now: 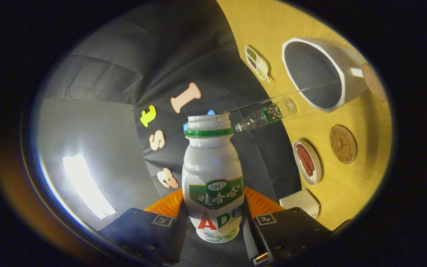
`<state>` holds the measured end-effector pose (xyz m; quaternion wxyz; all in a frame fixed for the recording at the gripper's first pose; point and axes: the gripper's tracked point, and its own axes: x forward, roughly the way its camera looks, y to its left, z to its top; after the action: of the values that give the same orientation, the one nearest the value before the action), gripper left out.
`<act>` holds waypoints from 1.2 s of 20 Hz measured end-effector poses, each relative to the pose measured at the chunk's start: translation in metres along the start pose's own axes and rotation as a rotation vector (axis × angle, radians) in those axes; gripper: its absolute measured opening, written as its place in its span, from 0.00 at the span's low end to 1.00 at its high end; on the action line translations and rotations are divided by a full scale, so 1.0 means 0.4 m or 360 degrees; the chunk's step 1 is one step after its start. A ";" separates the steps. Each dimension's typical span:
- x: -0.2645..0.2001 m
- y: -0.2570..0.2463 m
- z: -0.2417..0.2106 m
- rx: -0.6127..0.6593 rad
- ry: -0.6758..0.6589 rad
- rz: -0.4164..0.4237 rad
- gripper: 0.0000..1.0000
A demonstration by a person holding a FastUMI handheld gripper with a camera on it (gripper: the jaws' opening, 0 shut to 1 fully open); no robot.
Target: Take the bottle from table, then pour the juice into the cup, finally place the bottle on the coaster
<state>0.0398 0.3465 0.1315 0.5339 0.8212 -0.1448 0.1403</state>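
A white bottle [213,178] with a green neck ring and no cap stands between my two fingers, with my gripper [213,218] shut on its lower body. The whole view is rolled, so the wooden table [350,193] rises along one side. On it, beyond the bottle's mouth, stands a white cup [319,74] with a handle, its opening facing me. A round brown coaster [343,144] lies on the table nearer to me than the cup.
A clear plastic bottle [265,115] lies between the held bottle's mouth and the cup. A small oval dish with red strips [307,162] sits beside the coaster. A white divided tray [257,63] and a white square dish [301,201] sit along the table's edge. A second round coaster [373,81] lies beyond the cup's handle.
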 end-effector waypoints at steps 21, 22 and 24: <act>-0.006 0.017 0.020 0.0177 -0.0067 0.0014 0.65; -0.006 0.014 0.020 0.0182 -0.0071 0.0011 0.65; -0.010 0.014 0.021 0.0190 -0.0069 0.0011 0.65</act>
<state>0.0344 0.3371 0.1314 0.4802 0.8539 -0.1504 0.1327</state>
